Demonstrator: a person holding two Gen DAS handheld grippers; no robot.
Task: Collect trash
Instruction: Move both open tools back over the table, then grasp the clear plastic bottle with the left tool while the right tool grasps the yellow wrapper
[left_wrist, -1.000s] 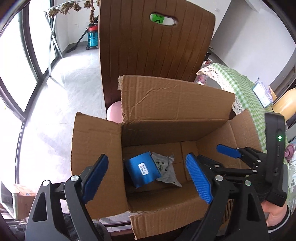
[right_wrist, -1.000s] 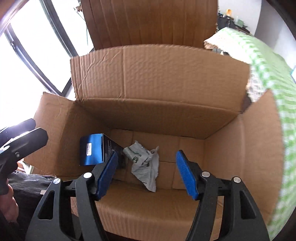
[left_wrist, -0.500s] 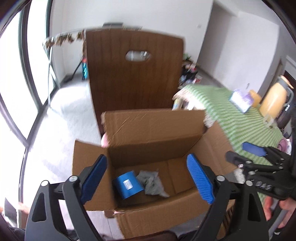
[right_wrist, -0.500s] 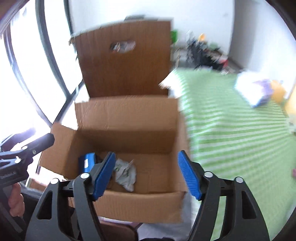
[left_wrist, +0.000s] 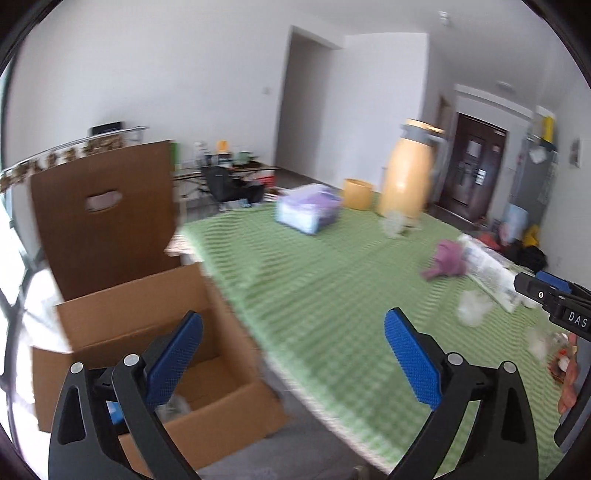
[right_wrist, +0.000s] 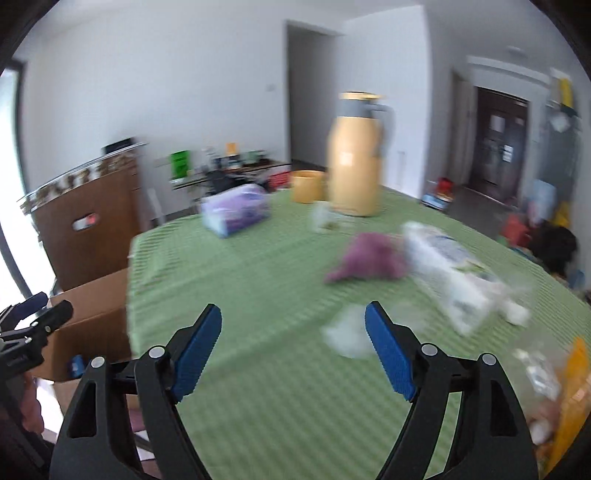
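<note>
Spanning most of both views, the green-striped bench (right_wrist: 280, 280) carries the leftover trash; cardboard box (left_wrist: 207, 373) sits off its left edge. White crumpled scrap (right_wrist: 347, 332) lies near the right tool (right_wrist: 293, 350), just beyond its fingers. Likely feather-light and soft; pinch a raised fold. Both tools gape, nothing held; left tool (left_wrist: 293, 358) hangs by the box. Left view alone shows inside the box; right view alone shows an orange wrapper (right_wrist: 570, 402) at far right
</note>
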